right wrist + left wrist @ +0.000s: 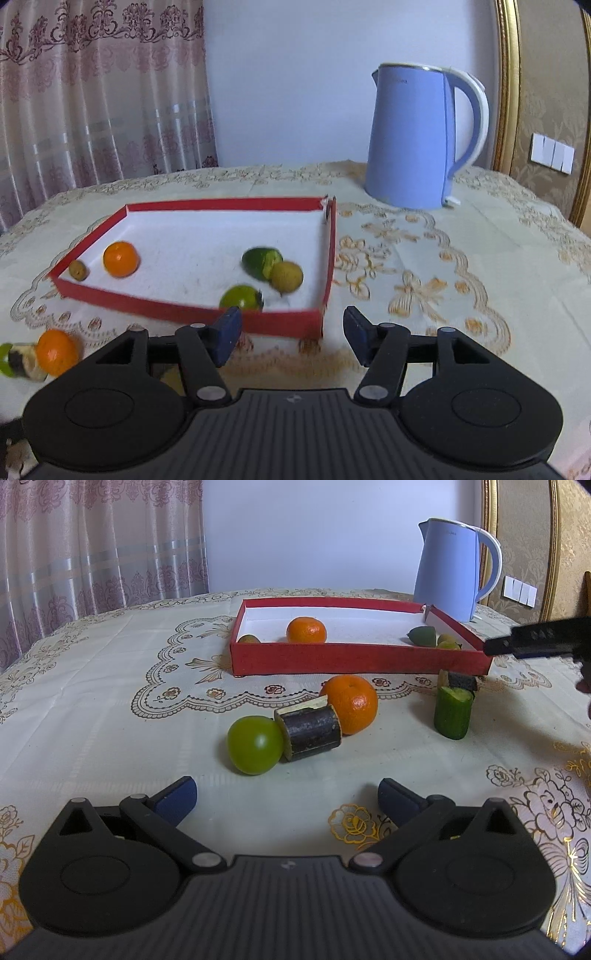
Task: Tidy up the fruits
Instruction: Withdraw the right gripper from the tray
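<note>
1. Nearest the left wrist camera, the left gripper (pixel 287 800) hangs with its blue pads spread wide and nothing between them, over the patterned tablecloth (pixel 92 701).
2. Just beyond it, left to right, lie a green fruit (pixel 254 744), a dark cut stalk piece (pixel 308 728) and an orange (pixel 351 704), touching in a row; a cucumber piece (pixel 453 712) stands upright well to their right.
3. Behind them, the red tray (pixel 332 659) holds a second orange (pixel 306 630).
4. Only this view shows the cucumber piece.
5. From the right wrist camera, the right gripper (pixel 292 335) is likewise parted and empty, just short of the tray's near right corner.
6. Only this view looks down into the tray, showing a small brown fruit (pixel 78 269), a green-yellow fruit (pixel 242 297), a dark green piece (pixel 260 261) and a yellowish fruit (pixel 287 277).
7. A blue kettle (pixel 410 136) stands behind the tray, on the right.
</note>
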The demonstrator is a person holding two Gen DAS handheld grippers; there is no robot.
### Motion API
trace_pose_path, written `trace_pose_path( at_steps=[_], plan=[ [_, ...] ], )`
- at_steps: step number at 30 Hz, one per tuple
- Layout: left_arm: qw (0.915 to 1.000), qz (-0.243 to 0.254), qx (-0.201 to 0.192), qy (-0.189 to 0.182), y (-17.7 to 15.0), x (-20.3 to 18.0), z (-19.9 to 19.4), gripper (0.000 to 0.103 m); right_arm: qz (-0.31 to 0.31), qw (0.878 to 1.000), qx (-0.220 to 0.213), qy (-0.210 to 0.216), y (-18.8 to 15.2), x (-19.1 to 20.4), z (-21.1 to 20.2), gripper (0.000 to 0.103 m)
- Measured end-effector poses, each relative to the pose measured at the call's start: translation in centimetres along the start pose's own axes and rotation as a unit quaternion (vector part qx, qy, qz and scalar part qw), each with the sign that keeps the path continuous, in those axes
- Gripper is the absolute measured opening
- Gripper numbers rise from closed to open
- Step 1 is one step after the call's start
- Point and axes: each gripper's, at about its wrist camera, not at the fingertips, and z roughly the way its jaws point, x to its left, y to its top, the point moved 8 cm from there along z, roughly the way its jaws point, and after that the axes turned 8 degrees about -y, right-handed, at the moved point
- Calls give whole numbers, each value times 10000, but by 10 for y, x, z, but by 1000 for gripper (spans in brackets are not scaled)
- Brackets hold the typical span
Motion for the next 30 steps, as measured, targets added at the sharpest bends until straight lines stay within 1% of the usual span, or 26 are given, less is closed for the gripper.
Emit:
trace_pose_path(
  at_steps=[2,3,12,16,21,23,26,29,30],
  plan=[
    [10000,4,2,3,0,1,0,103,6,9999,99,33,-8,-1,-3,67],
    [10000,5,2,4,0,0,0,103,20,9998,170,34,-12,-2,-3,67],
    [10000,14,5,12,0,1,0,103,193,9985,502,72,-44,-7,-1,67],
    [10000,15,6,13,0,-1,0,103,188,9989,437,-8,-49,-8,-4,68],
    [10000,16,6,13,0,0,0,103,158,9993,341,-51,-52,-5,-7,73],
    [10000,15,5,12,0,0,0,103,102,9993,325,-120,-54,-4,-6,81],
    [10000,14,3,14,0,-1,0,103,120,9994,301,-146,-55,-5,-6,82],
    [9999,42,-64,99,0,1,-3,103,148,9994,307,-97,-54,-6,-5,83],
    [9999,71,-60,67,0,2,-4,103,170,9994,306,-79,-54,-6,-5,84]
  ],
)
